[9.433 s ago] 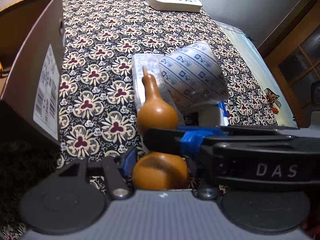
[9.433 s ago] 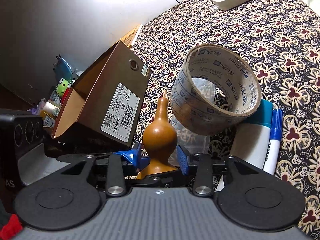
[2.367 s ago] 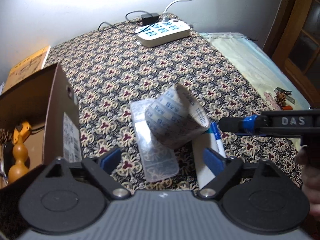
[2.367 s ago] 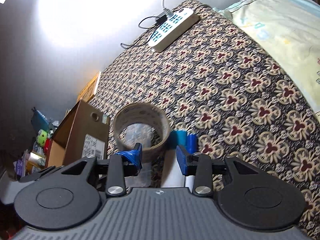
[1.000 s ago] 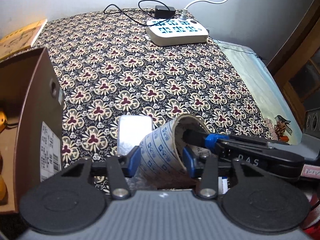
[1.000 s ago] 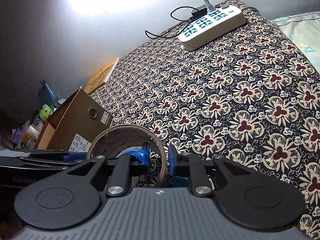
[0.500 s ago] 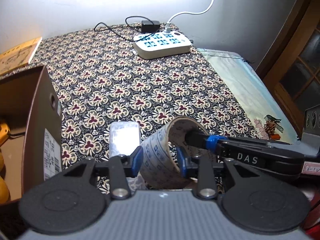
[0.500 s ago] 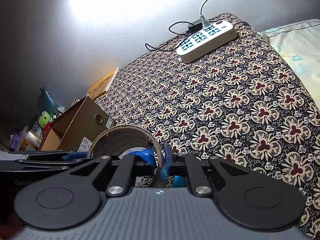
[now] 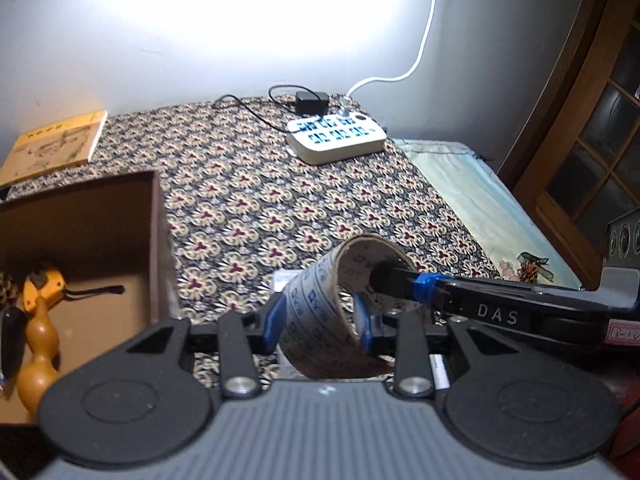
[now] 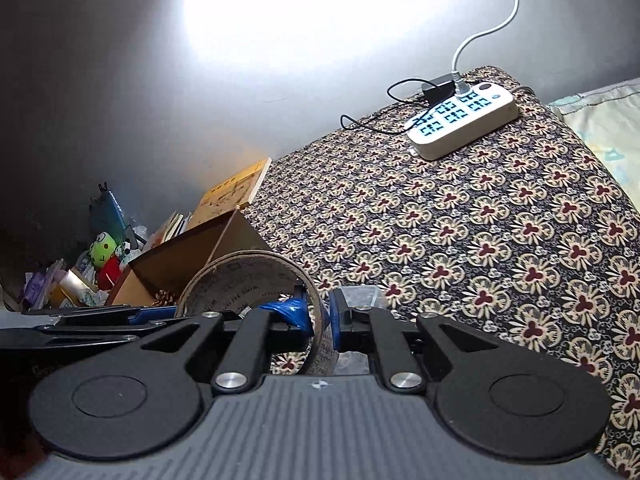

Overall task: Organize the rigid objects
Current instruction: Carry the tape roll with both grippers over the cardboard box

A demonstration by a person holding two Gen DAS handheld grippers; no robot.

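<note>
The brown cardboard box [image 9: 120, 216] on the patterned tabletop [image 9: 256, 208] holds a gourd [image 9: 36, 344]. Beside it the tape roll [image 9: 320, 320] hangs tilted, opening rightward, pinched by both the left claw [image 9: 320, 320] and right claw [image 10: 320, 316].

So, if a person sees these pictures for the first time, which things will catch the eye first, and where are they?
First, the roll of tape in the near centre, held above the patterned cloth by both grippers: the left gripper clamps it across its width, the right gripper pinches its wall. Next, the brown cardboard box on the left with a gourd inside, and the white power strip at the far edge.
</note>
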